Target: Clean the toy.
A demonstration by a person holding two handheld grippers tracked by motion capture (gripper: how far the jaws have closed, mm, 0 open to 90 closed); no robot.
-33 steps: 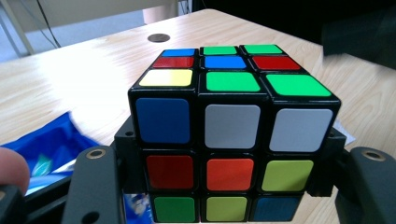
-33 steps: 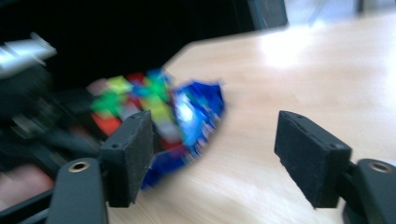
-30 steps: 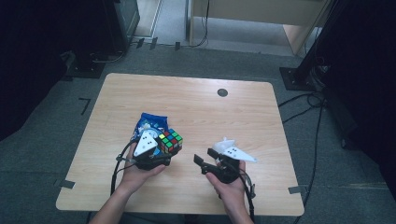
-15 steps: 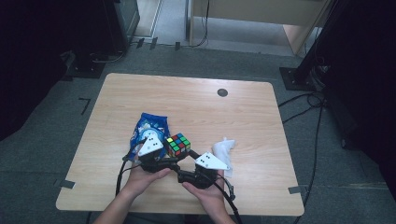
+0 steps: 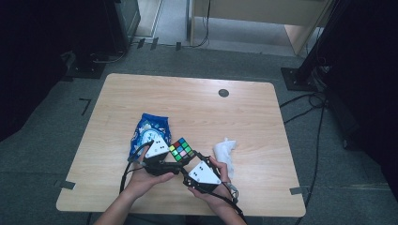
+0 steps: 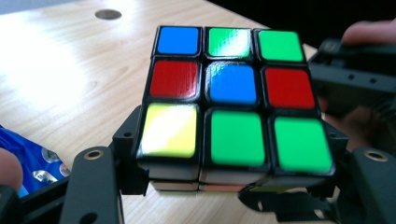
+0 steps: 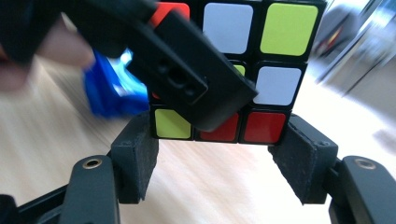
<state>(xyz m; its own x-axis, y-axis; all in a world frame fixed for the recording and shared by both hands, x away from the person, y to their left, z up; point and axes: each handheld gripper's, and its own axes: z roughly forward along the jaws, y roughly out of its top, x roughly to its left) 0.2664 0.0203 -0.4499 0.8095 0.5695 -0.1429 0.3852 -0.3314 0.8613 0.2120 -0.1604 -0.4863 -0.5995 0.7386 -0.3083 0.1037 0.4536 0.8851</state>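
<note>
Field notes, near edge of the wooden table (image 5: 197, 108). Landmark: the puzzle cube (image 5: 181, 149).

My left gripper (image 6: 233, 186) held the cube clamped between its jaws. In the left gripper view both jaws pressed against the cube's lowest layer, one on each flank, with the sticker face turned to the camera: blue and two greens on the far row, red, blue, red in the middle, yellow and two greens nearest. In the high view the cube sat just ahead of the left gripper (image 5: 157, 157), raised off the tabletop as far as I could judge.

My right gripper (image 7: 212, 158) came at the cube from the other side. Its jaws had just been closing and stood either side of the cube's bottom row, with a sliver of gap showing at each pad (image 7: 137, 158), so no grip yet. One left jaw crossed in front of that face.

A blue snack bag (image 5: 150, 129) lay just beyond and left of the cube. A crumpled white cloth (image 5: 225, 151) lay right of the cube, near it, beside my right hand (image 5: 213, 187). A dark round grommet (image 5: 223, 93) sat well beyond the cube, toward the far edge.
</note>
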